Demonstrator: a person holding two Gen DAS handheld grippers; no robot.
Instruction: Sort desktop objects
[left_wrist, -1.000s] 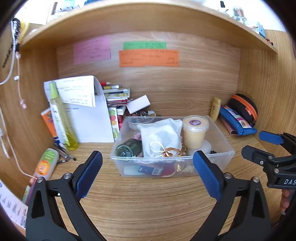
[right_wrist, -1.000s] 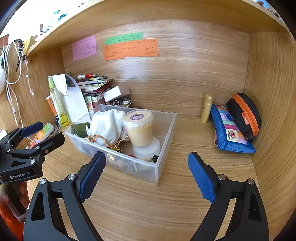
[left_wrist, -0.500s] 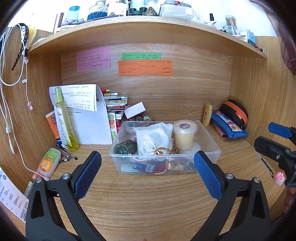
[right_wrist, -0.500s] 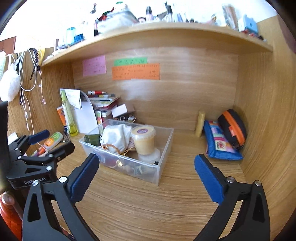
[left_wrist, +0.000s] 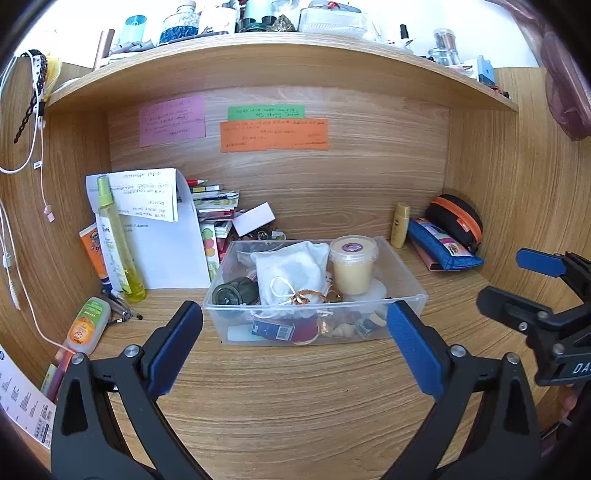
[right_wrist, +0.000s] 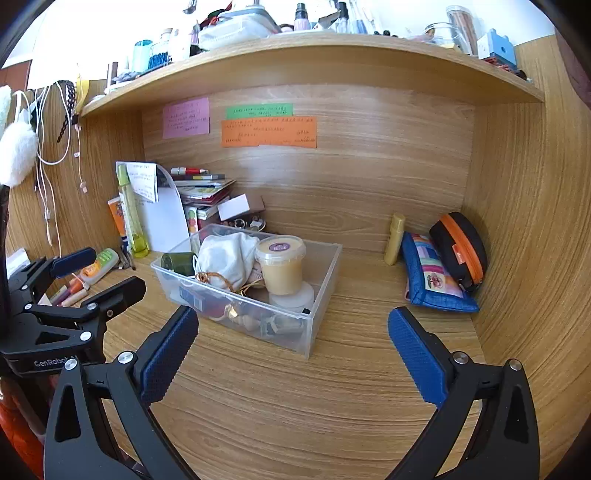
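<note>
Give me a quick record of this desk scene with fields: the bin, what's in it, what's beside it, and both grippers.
bin: clear plastic bin, on the wooden desk, mid-desk
in bin: white cloth pouch, lidded tub of yellow cream, dark green canister, small items below
to its left: tall yellow-green spray bottle, upright against white papers
to its right: blue patchwork pouch, black case with orange zip
left gripper: open, empty
right gripper: just opened wider, nothing between jaws
</note>
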